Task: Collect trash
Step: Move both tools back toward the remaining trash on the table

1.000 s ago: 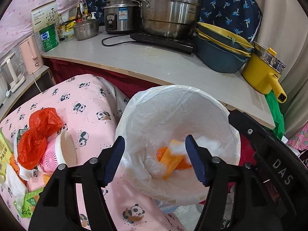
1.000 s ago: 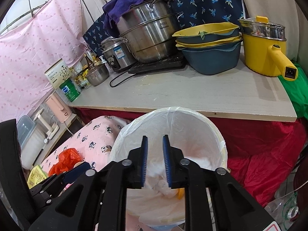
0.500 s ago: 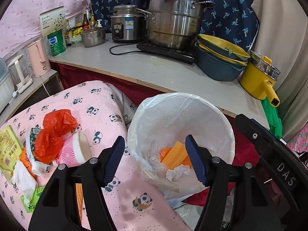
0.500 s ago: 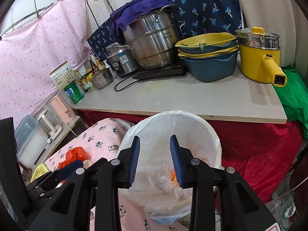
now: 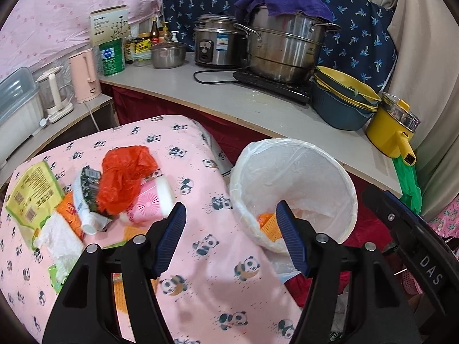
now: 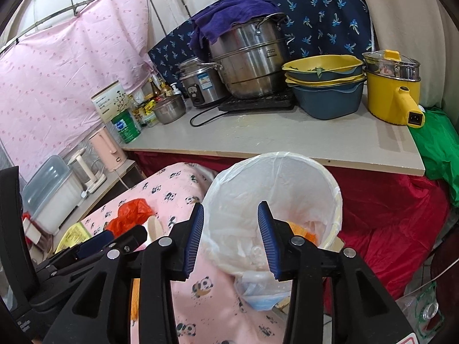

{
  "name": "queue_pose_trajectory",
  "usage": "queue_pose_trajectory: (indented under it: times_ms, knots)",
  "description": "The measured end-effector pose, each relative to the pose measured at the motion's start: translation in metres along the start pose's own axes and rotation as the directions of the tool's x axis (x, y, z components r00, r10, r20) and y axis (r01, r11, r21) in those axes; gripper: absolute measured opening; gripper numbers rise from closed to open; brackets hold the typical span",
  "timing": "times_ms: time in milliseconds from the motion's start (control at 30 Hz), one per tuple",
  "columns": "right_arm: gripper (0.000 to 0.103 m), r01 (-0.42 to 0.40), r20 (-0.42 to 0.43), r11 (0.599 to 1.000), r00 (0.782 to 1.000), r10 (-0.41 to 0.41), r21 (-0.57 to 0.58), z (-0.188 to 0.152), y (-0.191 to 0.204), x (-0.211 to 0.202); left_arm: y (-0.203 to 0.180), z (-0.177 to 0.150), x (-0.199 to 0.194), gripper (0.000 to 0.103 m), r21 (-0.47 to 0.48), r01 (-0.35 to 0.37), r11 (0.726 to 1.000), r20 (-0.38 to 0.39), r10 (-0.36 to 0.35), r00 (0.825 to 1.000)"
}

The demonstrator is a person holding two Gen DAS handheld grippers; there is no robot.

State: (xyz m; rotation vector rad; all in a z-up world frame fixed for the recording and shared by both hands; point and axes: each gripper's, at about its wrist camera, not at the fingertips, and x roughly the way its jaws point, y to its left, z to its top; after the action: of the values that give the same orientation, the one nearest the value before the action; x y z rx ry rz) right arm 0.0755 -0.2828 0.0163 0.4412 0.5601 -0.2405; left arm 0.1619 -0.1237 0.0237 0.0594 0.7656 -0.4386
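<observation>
A white-lined trash bin stands beside the pink panda-cloth table; orange and white trash lies inside it. It also shows in the right wrist view. My left gripper is open and empty above the table edge, left of the bin. My right gripper is open and empty above the bin's near rim. A trash pile lies on the table: red plastic bag, green packet, white tissue, pink round container, white tube.
A counter behind carries a steel pot, rice cooker, stacked blue-yellow bowls and a yellow pot. A pink kettle and a plastic box stand at left. Red cloth hangs under the counter.
Both grippers pulled back up and away from the bin. My right gripper went from shut to open. More of the table's trash pile has come into the left view.
</observation>
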Motion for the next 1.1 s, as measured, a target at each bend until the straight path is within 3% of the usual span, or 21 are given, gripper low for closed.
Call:
queue_pose_trajectory:
  times_ms: [600, 1100]
  knots:
    - [0.042, -0.046, -0.069, 0.995, 0.997, 0.040, -0.090, -0.051, 0.054, -0.022, 0.076, -0.043, -0.034, 0.062, -0.106, -0.098, 0.990, -0.014, 0.097, 0.995]
    - [0.043, -0.083, -0.095, 0.987, 0.993, 0.070, -0.138, -0.067, 0.082, -0.026, 0.120, -0.075, -0.045, 0.062, -0.163, -0.171, 0.972, -0.046, 0.166, 0.985]
